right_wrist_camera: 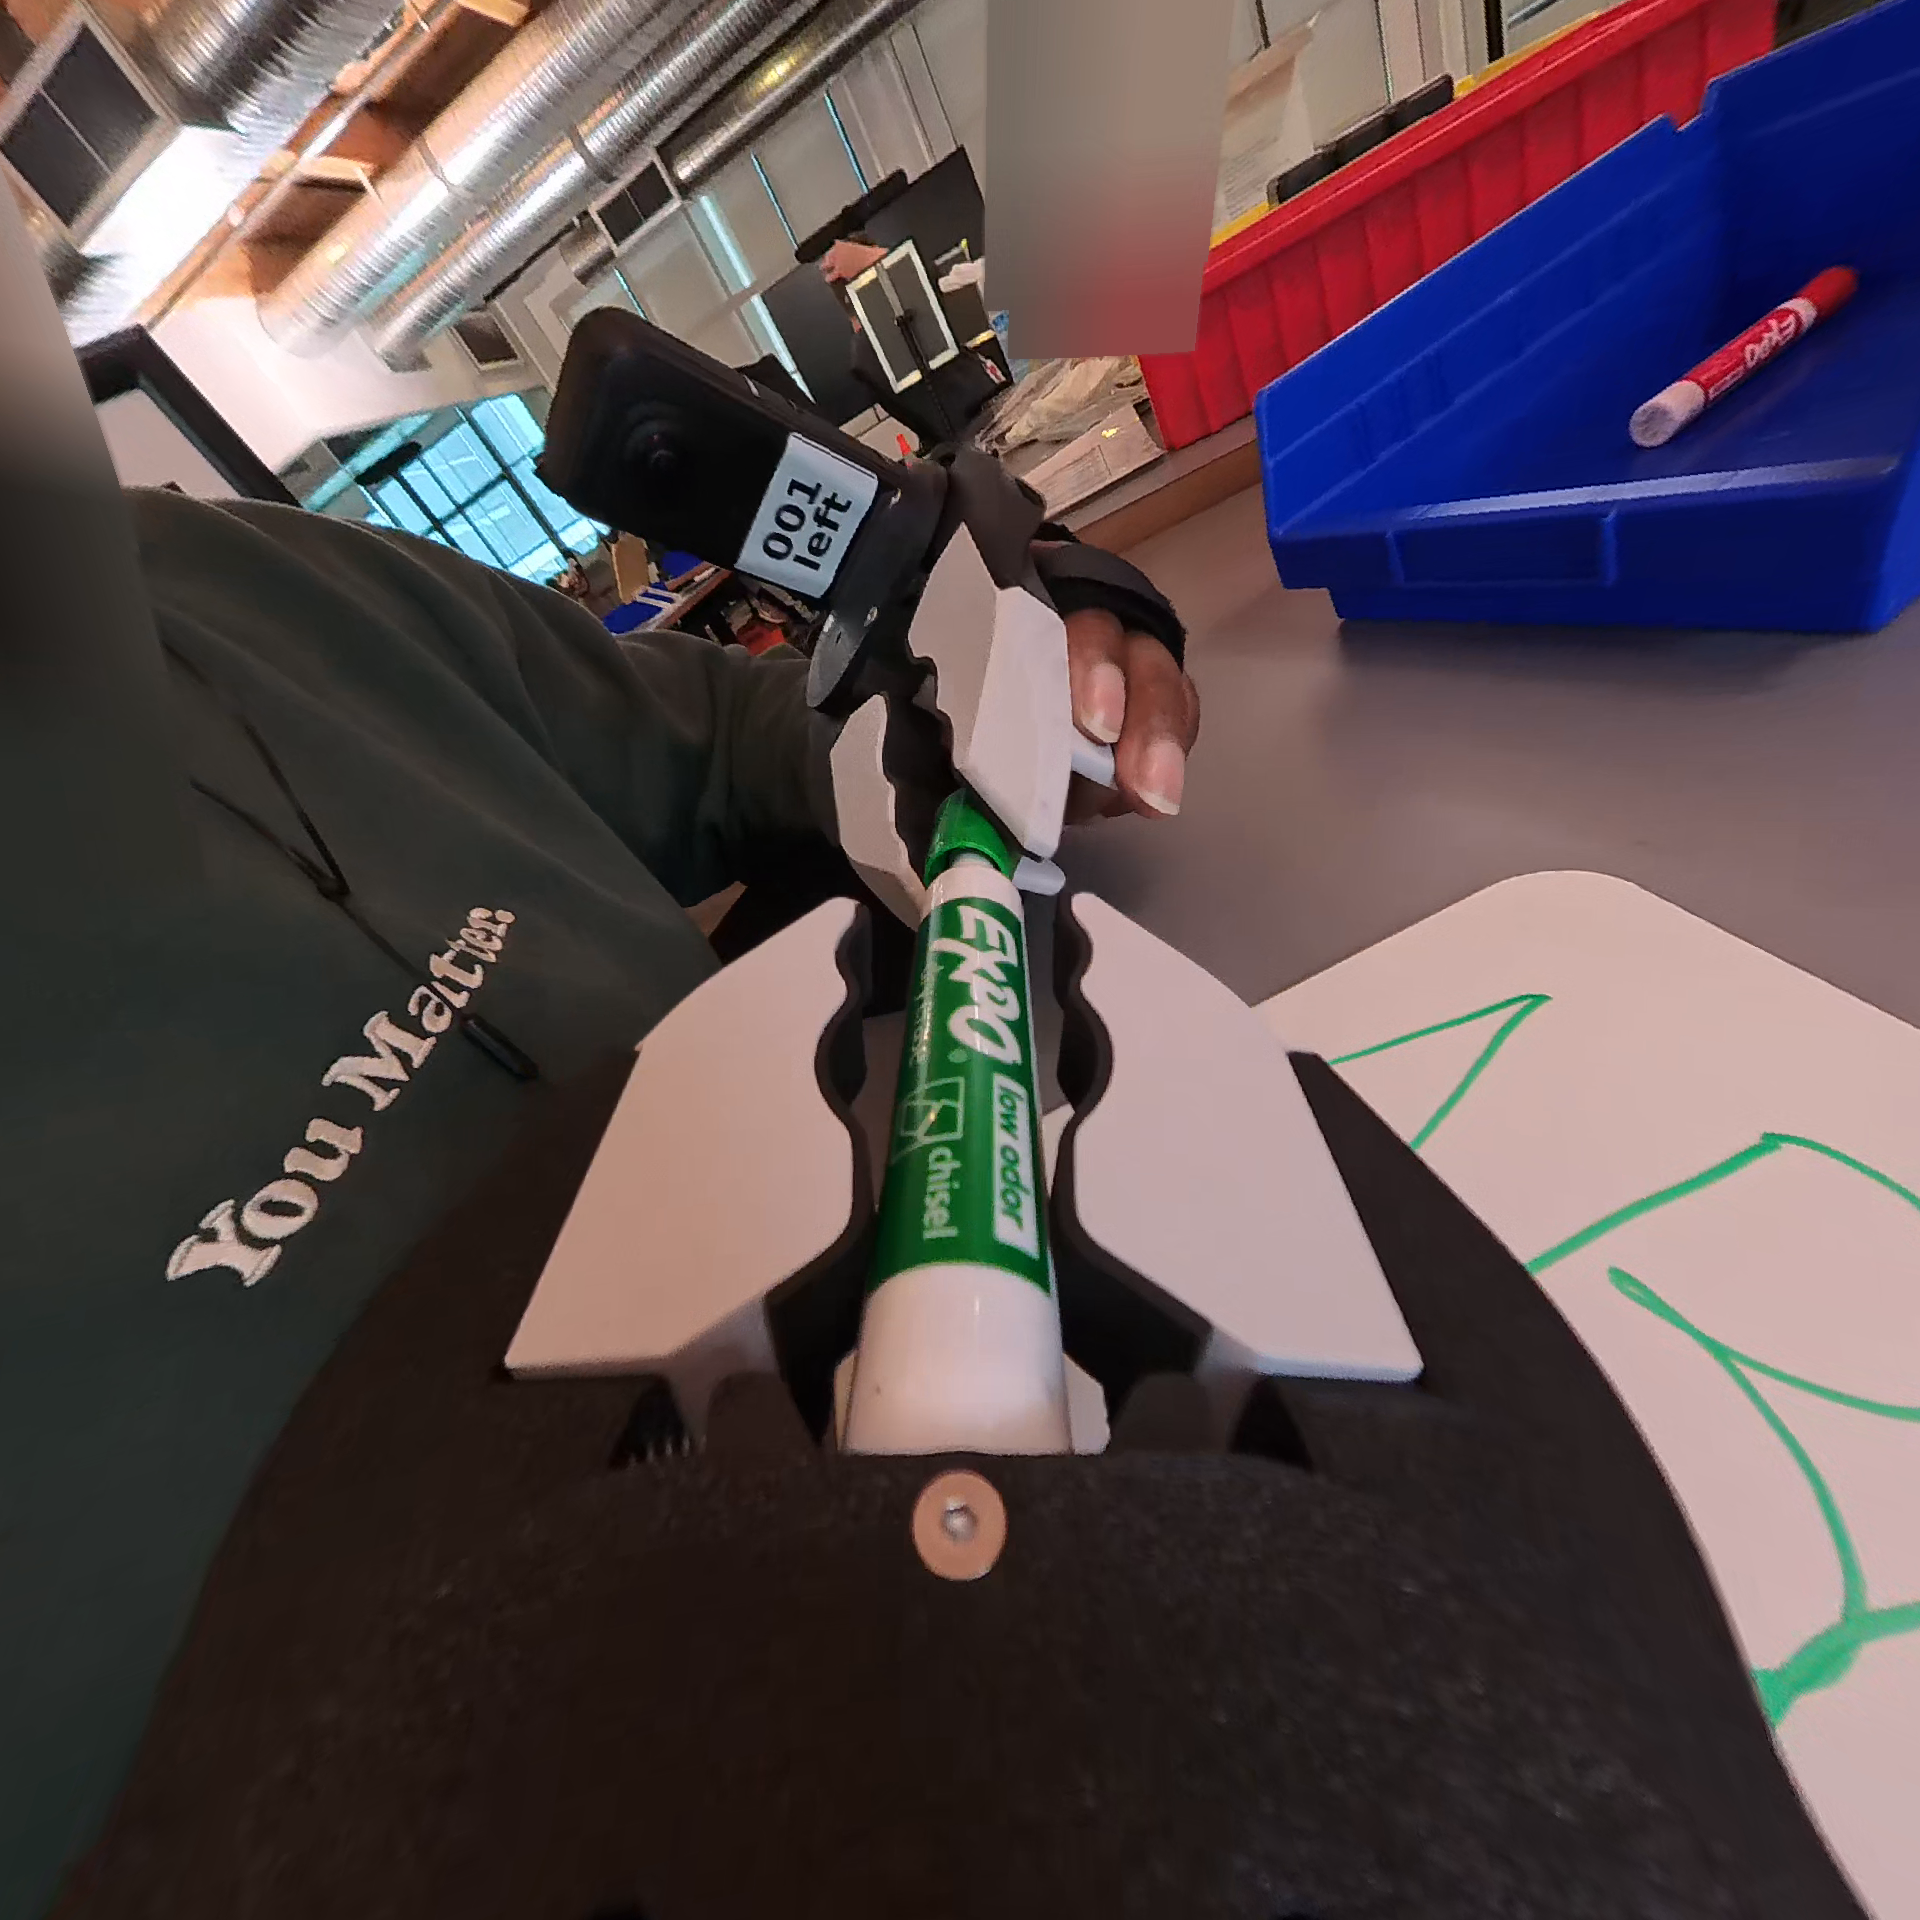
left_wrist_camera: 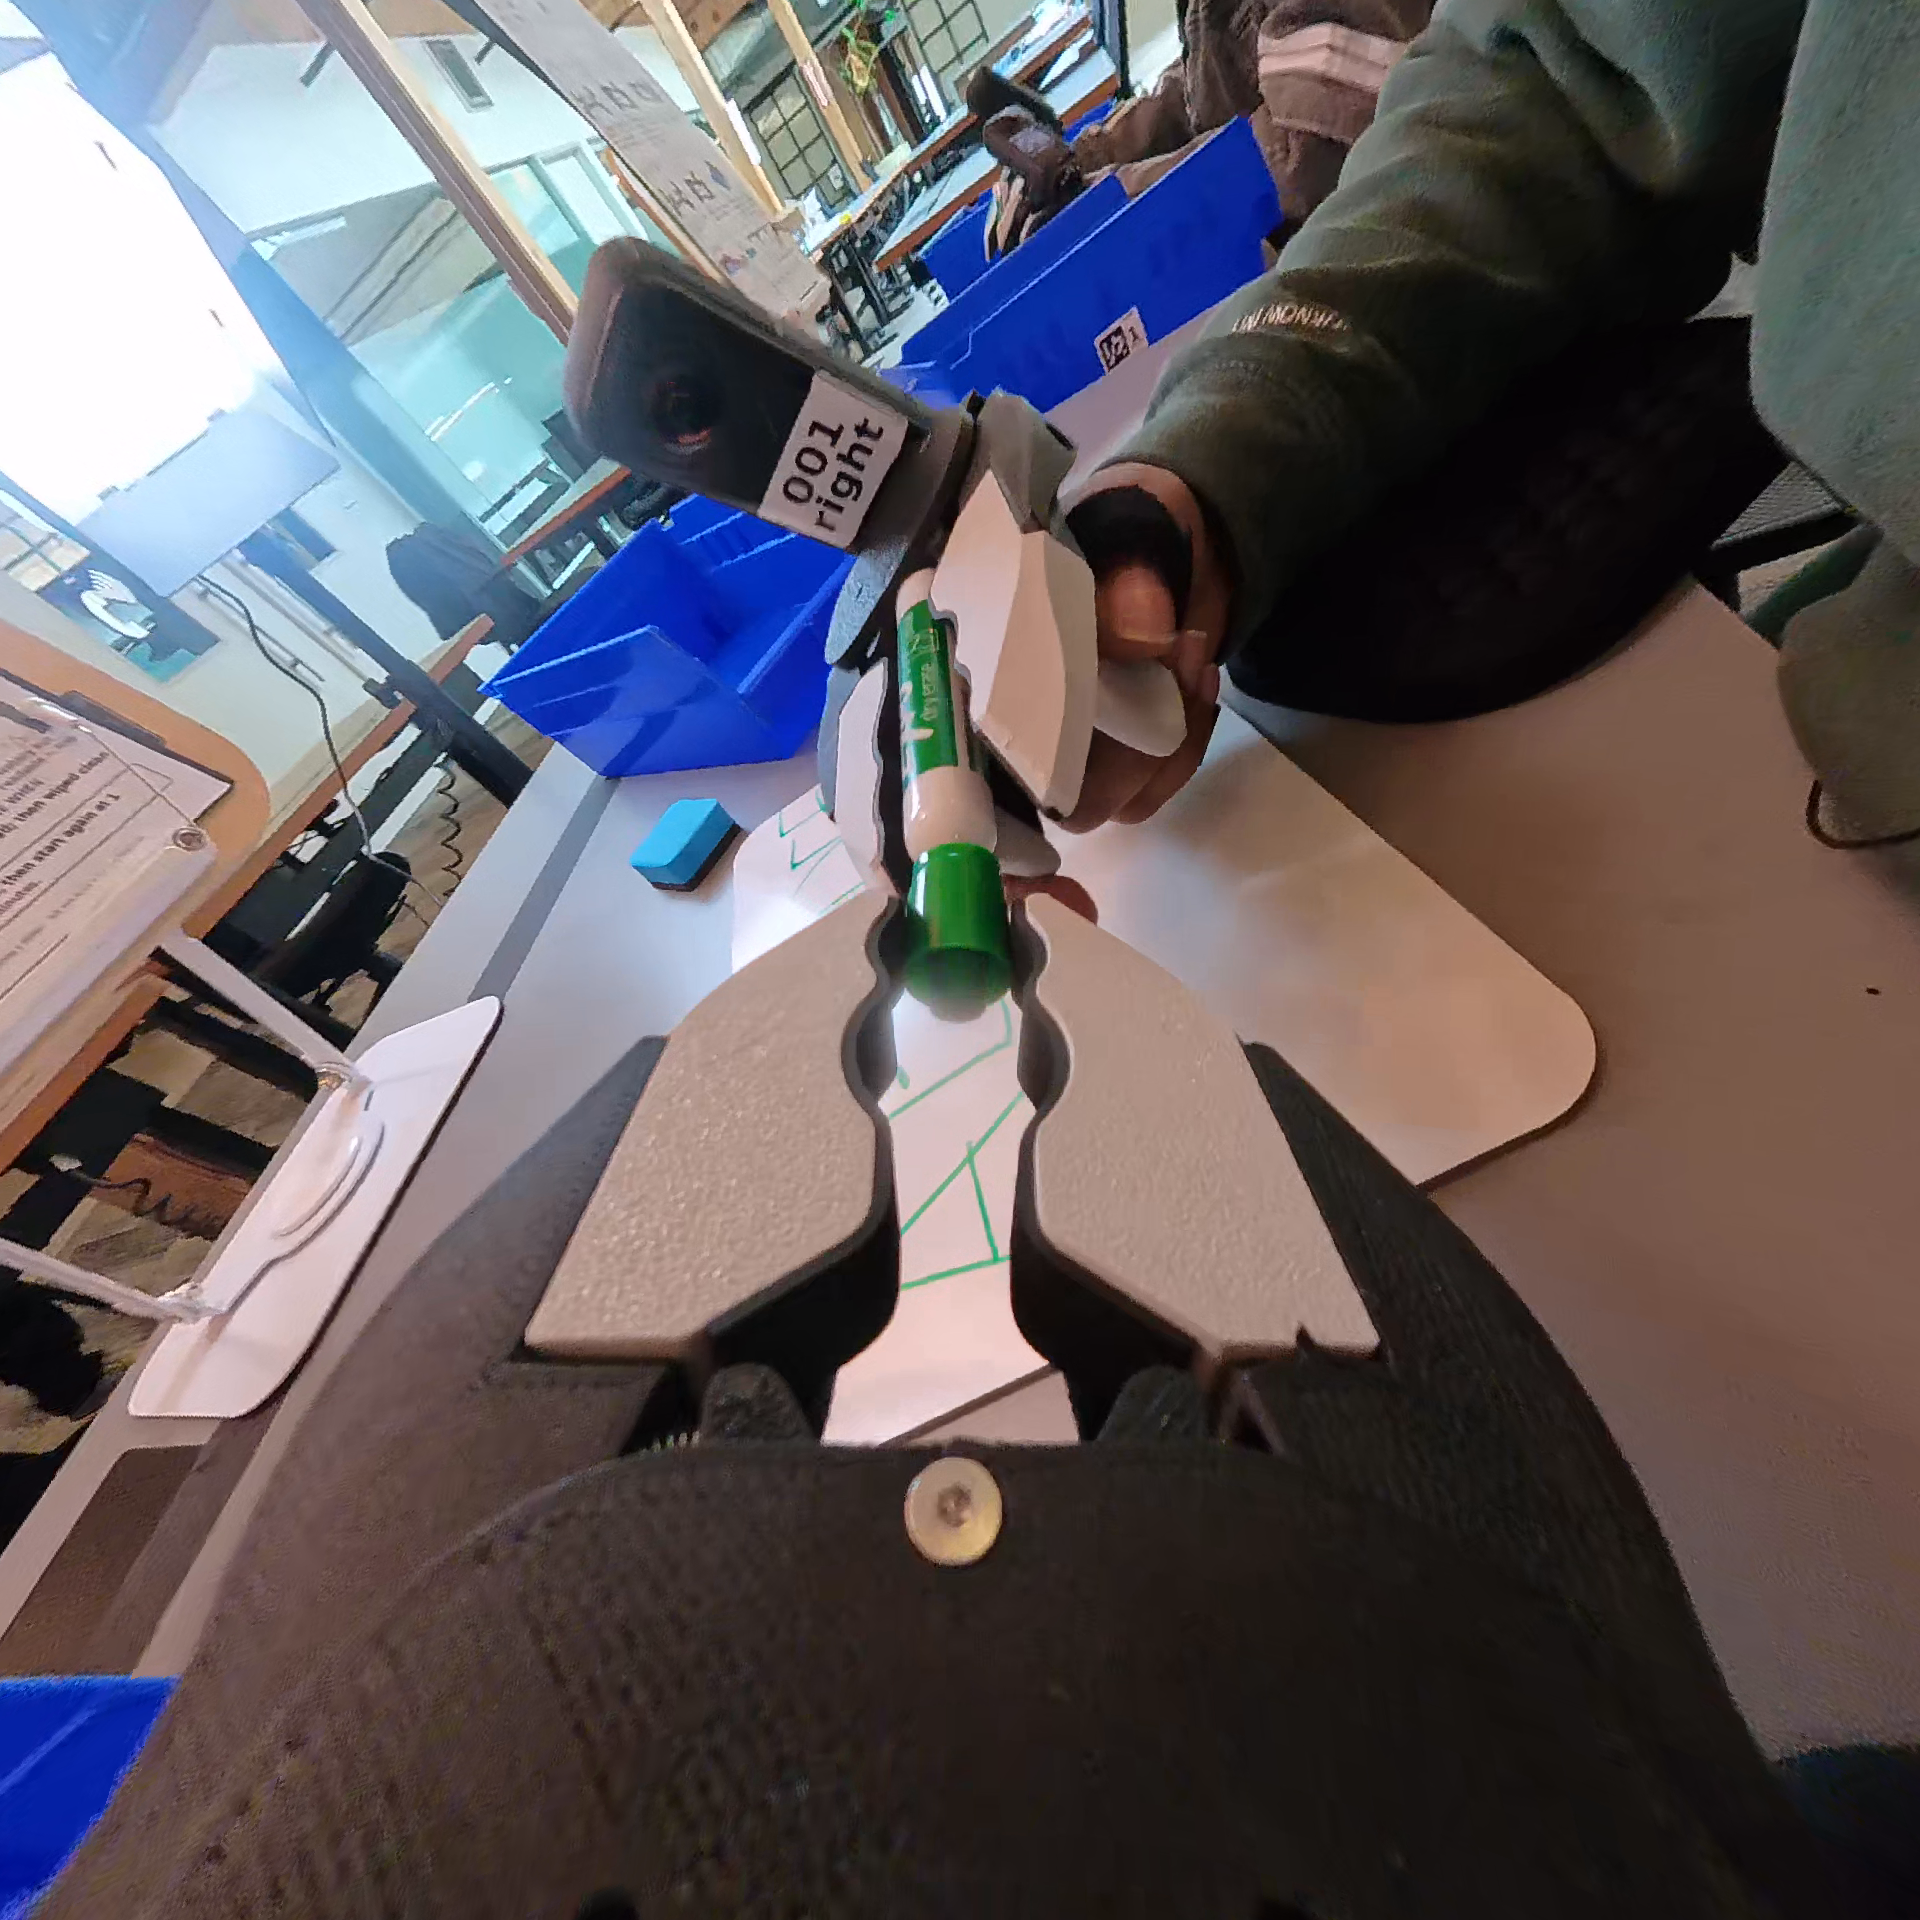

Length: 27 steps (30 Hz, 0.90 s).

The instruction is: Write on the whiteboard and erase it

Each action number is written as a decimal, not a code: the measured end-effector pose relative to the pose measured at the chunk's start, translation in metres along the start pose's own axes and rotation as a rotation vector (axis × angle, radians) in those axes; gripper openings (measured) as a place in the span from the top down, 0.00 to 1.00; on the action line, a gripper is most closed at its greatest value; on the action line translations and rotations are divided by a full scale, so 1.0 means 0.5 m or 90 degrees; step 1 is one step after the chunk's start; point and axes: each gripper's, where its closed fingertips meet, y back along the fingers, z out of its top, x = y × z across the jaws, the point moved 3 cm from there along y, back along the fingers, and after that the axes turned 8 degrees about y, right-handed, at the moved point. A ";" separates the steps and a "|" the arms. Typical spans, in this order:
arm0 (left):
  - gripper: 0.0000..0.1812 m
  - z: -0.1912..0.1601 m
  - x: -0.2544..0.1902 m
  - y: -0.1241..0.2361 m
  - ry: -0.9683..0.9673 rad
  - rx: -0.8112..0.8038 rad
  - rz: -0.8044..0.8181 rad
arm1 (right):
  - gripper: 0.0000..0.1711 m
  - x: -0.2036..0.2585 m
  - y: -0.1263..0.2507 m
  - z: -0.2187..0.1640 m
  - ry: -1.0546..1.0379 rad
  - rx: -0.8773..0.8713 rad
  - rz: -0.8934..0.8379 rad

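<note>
A green dry-erase marker (right_wrist_camera: 956,1143) runs between my two grippers, held in the air over the whiteboard (right_wrist_camera: 1558,1039). My right gripper (right_wrist_camera: 966,925) is shut on the marker's white and green barrel. My left gripper (left_wrist_camera: 956,935) is shut on the marker's green cap (left_wrist_camera: 956,904), which sits on the marker's end. The two grippers face each other, almost tip to tip. The whiteboard (left_wrist_camera: 1299,987) lies flat on the grey table and bears several green lines. A blue eraser (left_wrist_camera: 686,831) lies on the table beyond the board's far end.
A blue bin (right_wrist_camera: 1558,540) beyond the board holds a red marker (right_wrist_camera: 1745,358), with a red bin (right_wrist_camera: 1455,156) behind it. More blue bins (left_wrist_camera: 675,675) stand past the eraser. A clear sign holder's base (left_wrist_camera: 312,1195) sits at the table's left edge. The person's green sleeve (left_wrist_camera: 1455,364) is close by. Less than 4 cm separates the two grippers' tips.
</note>
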 end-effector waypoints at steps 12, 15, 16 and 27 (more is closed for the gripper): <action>0.90 -0.046 -0.011 -0.014 -0.042 0.119 0.038 | 0.81 -0.014 -0.018 -0.045 0.031 0.075 -0.103; 0.90 -0.062 -0.004 -0.021 -0.066 0.165 0.061 | 0.81 -0.024 -0.017 -0.045 0.059 0.080 -0.151; 0.90 -0.065 -0.007 -0.021 -0.063 0.165 0.053 | 0.81 -0.025 -0.018 -0.047 0.048 0.082 -0.145; 0.89 -0.053 0.030 0.003 0.078 0.114 0.027 | 0.73 -0.040 0.048 0.011 0.247 0.177 -0.208</action>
